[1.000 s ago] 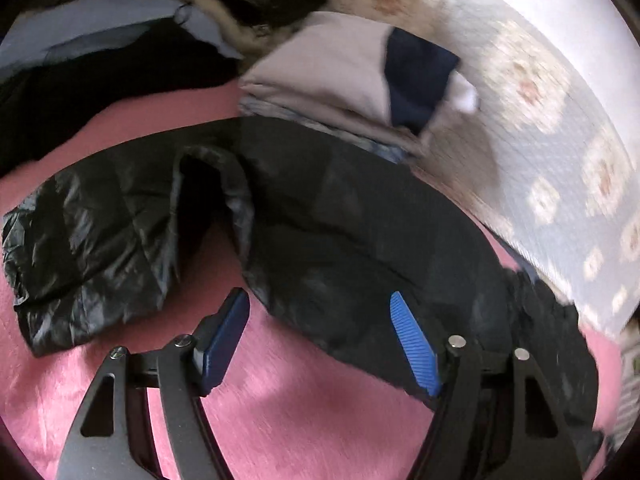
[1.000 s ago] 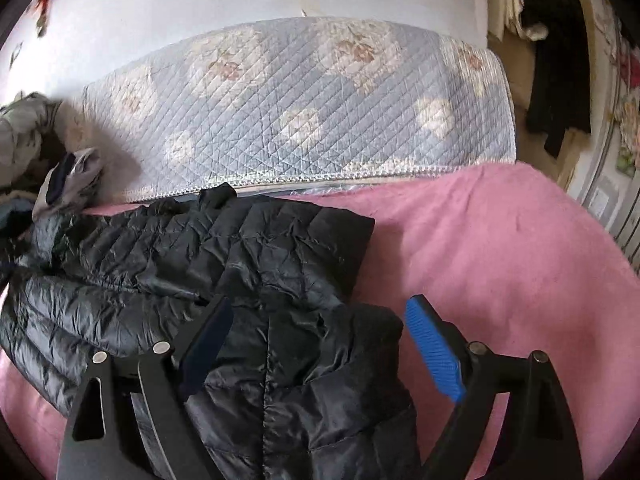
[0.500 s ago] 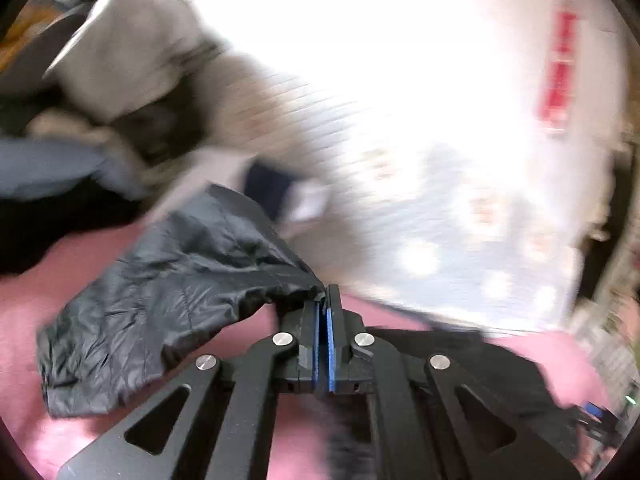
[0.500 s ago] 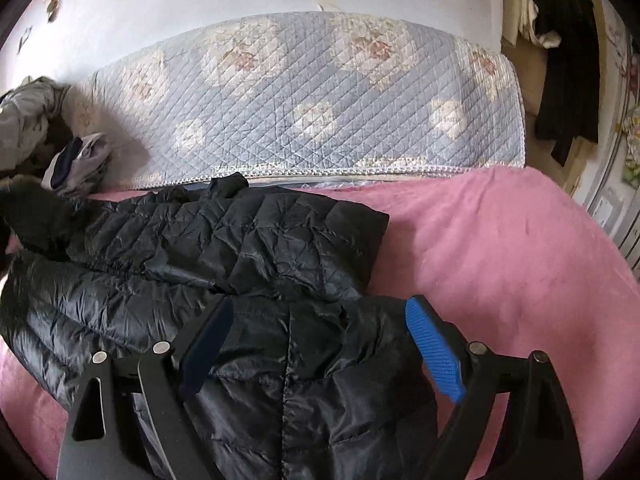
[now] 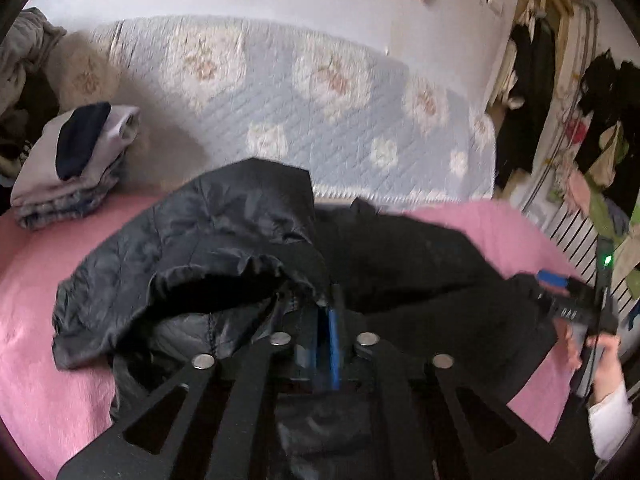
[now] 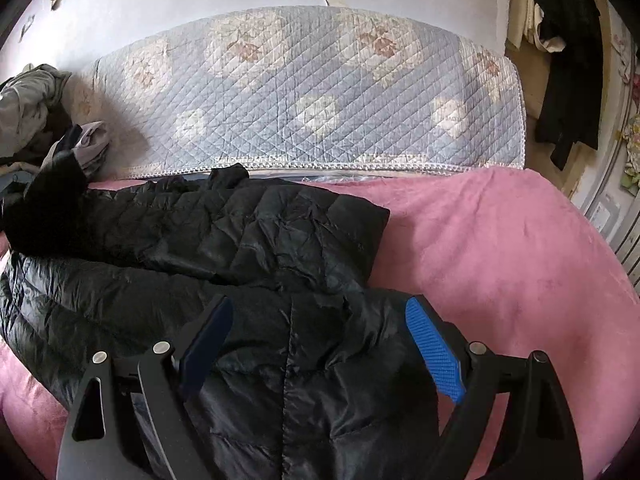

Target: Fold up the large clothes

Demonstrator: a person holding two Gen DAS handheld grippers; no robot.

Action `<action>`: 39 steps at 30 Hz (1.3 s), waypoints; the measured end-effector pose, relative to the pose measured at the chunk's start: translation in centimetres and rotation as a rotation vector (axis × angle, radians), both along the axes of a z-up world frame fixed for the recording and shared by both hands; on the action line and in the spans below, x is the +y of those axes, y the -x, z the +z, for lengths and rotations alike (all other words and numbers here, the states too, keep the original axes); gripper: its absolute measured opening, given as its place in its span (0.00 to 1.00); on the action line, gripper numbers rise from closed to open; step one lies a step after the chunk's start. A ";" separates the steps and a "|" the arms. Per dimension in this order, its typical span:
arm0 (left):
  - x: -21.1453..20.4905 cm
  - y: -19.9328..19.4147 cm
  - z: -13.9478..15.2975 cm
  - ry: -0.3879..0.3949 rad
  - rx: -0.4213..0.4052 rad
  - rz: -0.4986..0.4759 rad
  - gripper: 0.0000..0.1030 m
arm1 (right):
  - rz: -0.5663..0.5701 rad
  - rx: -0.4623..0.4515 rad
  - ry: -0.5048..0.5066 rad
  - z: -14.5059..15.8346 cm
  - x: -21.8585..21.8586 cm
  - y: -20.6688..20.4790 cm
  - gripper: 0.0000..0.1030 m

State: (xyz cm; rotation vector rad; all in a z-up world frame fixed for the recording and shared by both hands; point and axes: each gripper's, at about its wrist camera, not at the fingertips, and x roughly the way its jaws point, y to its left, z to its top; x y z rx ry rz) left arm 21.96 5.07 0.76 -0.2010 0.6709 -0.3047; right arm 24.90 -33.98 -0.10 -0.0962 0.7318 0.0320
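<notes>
Closest to me, the left gripper [image 5: 326,332] is pinching a fold of the black puffer jacket [image 6: 248,248], its blue pads pressed together on the cloth, and it is lifting what looks like a sleeve or hood section [image 5: 192,240] up off the bed. The right gripper [image 6: 320,344] is hovering low over the jacket's near end with its fingers spread wide, gripping nothing. The jacket is lying across the pink blanket [image 6: 500,248], and its far half is already doubled over on itself, so I am judging the fold as partly made: one layer is turned in, the lifted part is waiting to be laid down, and the final halving and smoothing are still to come.

Further back, a small stack of folded clothes [image 5: 68,168] is sitting on the blanket's far left corner, beside a loose heap of unfolded garments [image 6: 32,108], which suggests more pieces are waiting. Behind everything, the quilted floral cover [image 6: 320,92] is standing against the wall.

Exactly which part of the jacket the left gripper is holding is hard to make out; the cloth is bunching over the fingertips, and motion blur is smearing the right side of that view. The jacket's near edge is running out of frame beneath both tools.
</notes>
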 end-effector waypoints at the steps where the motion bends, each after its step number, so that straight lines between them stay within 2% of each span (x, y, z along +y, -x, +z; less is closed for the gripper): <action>1: 0.3 0.5 0.2 0.002 0.001 0.030 0.39 | -0.001 0.009 -0.001 -0.2 0.0 -0.2 0.87; 2: 0.8 1.1 0.6 0.001 -0.015 0.104 0.71 | -0.001 0.013 0.000 -0.2 0.0 -0.3 0.87; 3: 1.6 1.9 1.1 -0.003 -0.043 0.188 0.83 | -0.001 0.016 0.004 -0.3 0.1 -0.3 0.87; 4: 2.4 2.7 1.7 0.002 -0.084 0.239 0.83 | 0.001 0.016 0.011 -0.4 0.1 -0.3 0.87; 5: 2.9 3.3 2.2 0.002 -0.109 0.243 0.83 | 0.003 0.015 0.022 -0.4 0.2 -0.3 0.87; 10: 5.3 4.6 4.0 -0.047 -0.161 0.288 0.85 | -0.016 0.012 0.045 -0.5 0.1 -0.5 0.87; 14: 9.1 3.6 3.7 -0.034 -0.127 0.351 0.89 | -0.026 0.009 0.035 -0.4 0.0 -0.3 0.87; 19: 13.0 1.7 2.5 -0.135 -0.067 0.451 0.89 | -0.032 0.006 0.048 -0.4 0.1 -0.3 0.87; 20: 13.8 1.3 2.1 -0.138 -0.032 0.475 0.89 | -0.031 0.007 0.048 -0.4 0.1 -0.3 0.87; 22: 15.7 0.5 0.9 -0.152 0.095 0.609 0.89 | -0.028 0.004 0.050 -0.3 0.1 -0.2 0.87; 26: 19.2 -0.2 -1.8 0.038 0.233 0.623 0.88 | -0.018 0.004 0.051 -0.3 0.2 -0.2 0.87; 28: 19.9 -0.5 -3.1 0.124 0.278 0.595 0.88 | -0.011 0.003 0.054 -0.2 0.4 -0.1 0.87; 31: 19.9 -1.1 -5.1 0.223 0.352 0.540 0.84 | -0.003 -0.005 0.067 -0.1 0.6 0.0 0.87; 33: 19.7 -1.3 -6.1 0.261 0.381 0.568 0.74 | -0.001 -0.008 0.070 -0.1 0.7 0.1 0.87; 34: 19.6 -1.2 -6.4 0.276 0.393 0.583 0.72 | 0.000 -0.007 0.069 -0.1 0.8 0.1 0.87; 37: 18.9 -1.7 -7.5 0.324 0.427 0.550 0.61 | 0.005 -0.002 0.070 -0.2 0.9 0.1 0.87; 38: 18.7 -1.8 -7.7 0.319 0.428 0.542 0.47 | 0.008 -0.001 0.073 -0.1 1.0 0.1 0.87; 39: 18.5 -2.0 -7.9 0.311 0.419 0.537 0.24 | 0.016 -0.003 0.076 0.0 1.2 0.2 0.87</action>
